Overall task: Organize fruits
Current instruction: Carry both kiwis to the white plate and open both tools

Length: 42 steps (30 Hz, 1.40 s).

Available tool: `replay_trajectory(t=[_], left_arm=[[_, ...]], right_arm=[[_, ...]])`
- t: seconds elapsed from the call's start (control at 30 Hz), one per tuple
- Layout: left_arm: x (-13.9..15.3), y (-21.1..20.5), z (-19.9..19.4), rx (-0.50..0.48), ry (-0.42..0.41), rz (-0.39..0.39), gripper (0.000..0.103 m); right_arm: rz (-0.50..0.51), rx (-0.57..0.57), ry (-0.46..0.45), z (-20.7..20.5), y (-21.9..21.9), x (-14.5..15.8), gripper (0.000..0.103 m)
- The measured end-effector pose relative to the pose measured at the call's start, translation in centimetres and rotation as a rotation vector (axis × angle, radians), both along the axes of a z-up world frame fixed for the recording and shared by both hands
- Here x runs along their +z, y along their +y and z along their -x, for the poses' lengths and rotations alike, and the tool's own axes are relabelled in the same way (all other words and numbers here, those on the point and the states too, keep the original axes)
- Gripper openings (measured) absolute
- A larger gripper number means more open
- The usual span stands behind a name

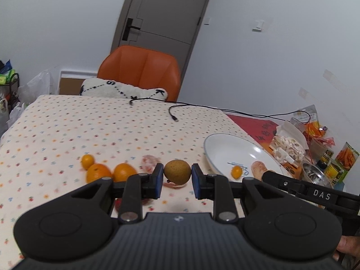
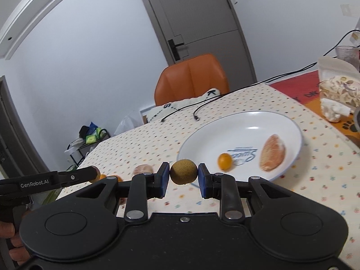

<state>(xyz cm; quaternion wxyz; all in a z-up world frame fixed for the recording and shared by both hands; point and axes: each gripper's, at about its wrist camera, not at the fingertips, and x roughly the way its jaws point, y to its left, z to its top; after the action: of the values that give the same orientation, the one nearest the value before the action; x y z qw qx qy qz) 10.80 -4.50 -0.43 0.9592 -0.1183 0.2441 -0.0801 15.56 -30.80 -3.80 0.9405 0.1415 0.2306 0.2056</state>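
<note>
My left gripper (image 1: 177,178) is shut on a round brown fruit (image 1: 177,172), held just above the dotted tablecloth. My right gripper (image 2: 183,176) is shut on a similar brown fruit (image 2: 183,171) near the front rim of the white plate (image 2: 236,130). On the plate lie a small orange (image 2: 225,161) and a peeled citrus piece (image 2: 272,153). Three oranges (image 1: 98,172) sit in a cluster left of the left gripper, with a pinkish peeled piece (image 1: 149,162) beside them. The plate (image 1: 225,148) lies to the right in the left wrist view.
A black cable (image 1: 175,112) runs across the far side of the table. Snack bags (image 1: 290,148), cans and a metal bowl (image 1: 313,173) crowd the right end. An orange chair (image 1: 139,72) with a white cushion stands behind the table.
</note>
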Motion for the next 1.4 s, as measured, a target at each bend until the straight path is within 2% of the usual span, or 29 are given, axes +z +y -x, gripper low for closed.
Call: replay_trajectory(t=[0.37, 0.87, 1.4], left_arm=[[0.6, -3.6, -2.1, -0.062, -0.016, -0.032, 0.025], [-0.7, -9.4, -5.9, -0.153, 0.002, -0.061, 0.025], [-2.0, -12.2, -8.0, -0.171, 0.035, -0.082, 0.025]], right_arm=[[-0.026, -0.051, 0.006, -0.5, -2.6, -0.9, 0.026], [-0.055, -0.102, -0.004, -1.8, -4.9, -1.6, 0.026], [-0.098, -0.142, -0.021, -0.9, -6.0, -2.0, 0.043]])
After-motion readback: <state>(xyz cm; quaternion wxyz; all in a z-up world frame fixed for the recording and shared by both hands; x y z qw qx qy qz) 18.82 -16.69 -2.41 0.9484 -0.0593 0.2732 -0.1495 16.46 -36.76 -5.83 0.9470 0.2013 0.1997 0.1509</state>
